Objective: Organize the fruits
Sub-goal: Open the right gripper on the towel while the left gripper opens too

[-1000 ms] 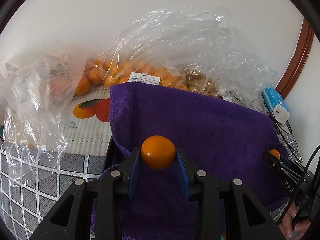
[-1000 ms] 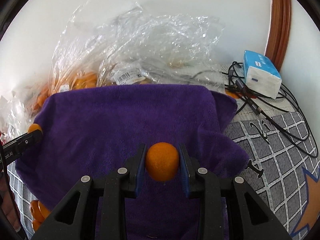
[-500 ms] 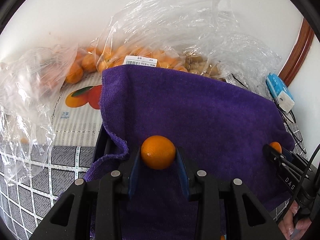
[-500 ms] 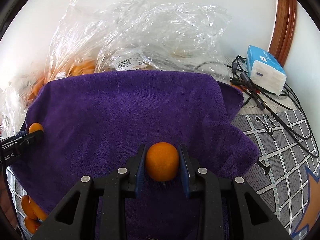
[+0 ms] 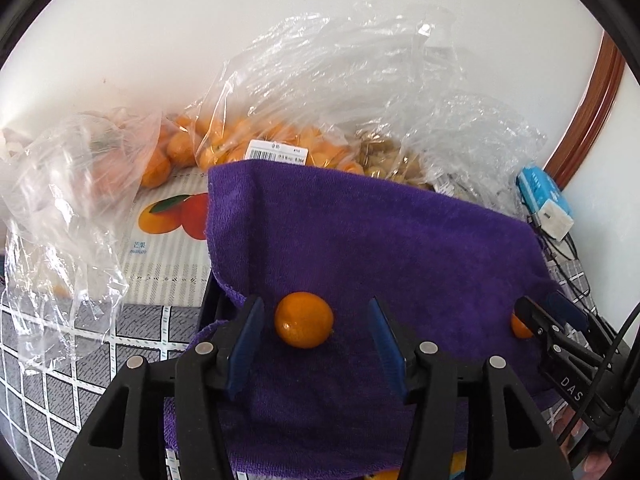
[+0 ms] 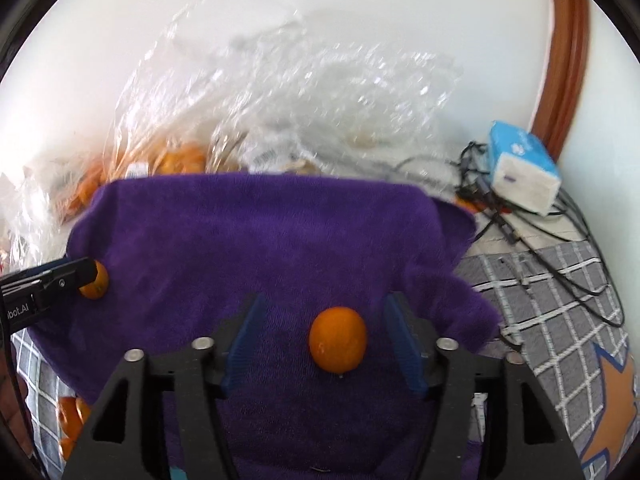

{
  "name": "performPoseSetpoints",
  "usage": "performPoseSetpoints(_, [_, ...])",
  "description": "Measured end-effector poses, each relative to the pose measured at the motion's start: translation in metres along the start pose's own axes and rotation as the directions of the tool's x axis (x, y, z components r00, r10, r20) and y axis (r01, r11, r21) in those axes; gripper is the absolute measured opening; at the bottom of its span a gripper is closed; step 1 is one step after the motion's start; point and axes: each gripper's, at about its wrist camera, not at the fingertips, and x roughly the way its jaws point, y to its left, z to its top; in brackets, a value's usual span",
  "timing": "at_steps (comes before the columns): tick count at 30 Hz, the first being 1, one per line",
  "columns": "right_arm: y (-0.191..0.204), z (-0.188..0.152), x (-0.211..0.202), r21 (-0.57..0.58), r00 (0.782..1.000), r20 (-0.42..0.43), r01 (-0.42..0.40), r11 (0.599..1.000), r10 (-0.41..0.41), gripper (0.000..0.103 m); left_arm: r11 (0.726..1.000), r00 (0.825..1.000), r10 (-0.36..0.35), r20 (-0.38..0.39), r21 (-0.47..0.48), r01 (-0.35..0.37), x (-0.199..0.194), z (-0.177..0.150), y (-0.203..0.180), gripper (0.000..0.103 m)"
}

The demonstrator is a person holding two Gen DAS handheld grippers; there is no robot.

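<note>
A purple towel point(image 5: 380, 248) point(image 6: 260, 232) is spread over a black crate point(image 5: 212, 304). In the left wrist view a small orange point(image 5: 304, 320) lies on the towel between the blue pads of my left gripper point(image 5: 315, 306). Its jaws are opening and neither pad touches the fruit. In the right wrist view a second orange point(image 6: 338, 340) rests on the towel inside my right gripper point(image 6: 327, 302), whose jaws are also opening with gaps on both sides. Each gripper shows at the edge of the other's view: the right gripper point(image 5: 536, 320), the left gripper point(image 6: 86, 276).
Clear plastic bags of oranges point(image 5: 256, 144) and nuts point(image 5: 384, 156) lie behind the towel against the white wall. Another crumpled bag point(image 5: 80, 184) sits at the left. A blue tissue pack point(image 6: 524, 168) and tangled cables point(image 6: 560, 240) lie at the right. More oranges point(image 6: 72, 416) show under the towel's left edge.
Both grippers held an orange tight before; now both pairs of jaws have spread and the oranges lie loose on the towel. The hands have barely shifted.
</note>
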Motion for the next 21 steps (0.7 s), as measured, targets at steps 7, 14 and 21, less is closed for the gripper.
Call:
performPoseSetpoints(7, [-0.004, -0.003, -0.037, 0.018, 1.000, 0.011, 0.016, 1.000, -0.017, 0.066, 1.000, 0.997, -0.009, 0.080, 0.019, 0.007, -0.035, 0.007, -0.011, 0.052])
performPoseSetpoints(14, [-0.011, -0.024, -0.075, 0.052, 0.999, 0.008, 0.046, 0.998, -0.046, 0.066, 0.996, 0.987, 0.003, 0.159, 0.092, -0.018, -0.085, 0.006, -0.027, 0.052])
performPoseSetpoints(21, [0.009, -0.050, -0.101, -0.010, 1.000, -0.014, -0.010, 1.000, 0.010, 0.066, 0.999, 0.996, 0.006, 0.085, 0.043, -0.010, -0.094, -0.025, -0.009, 0.052])
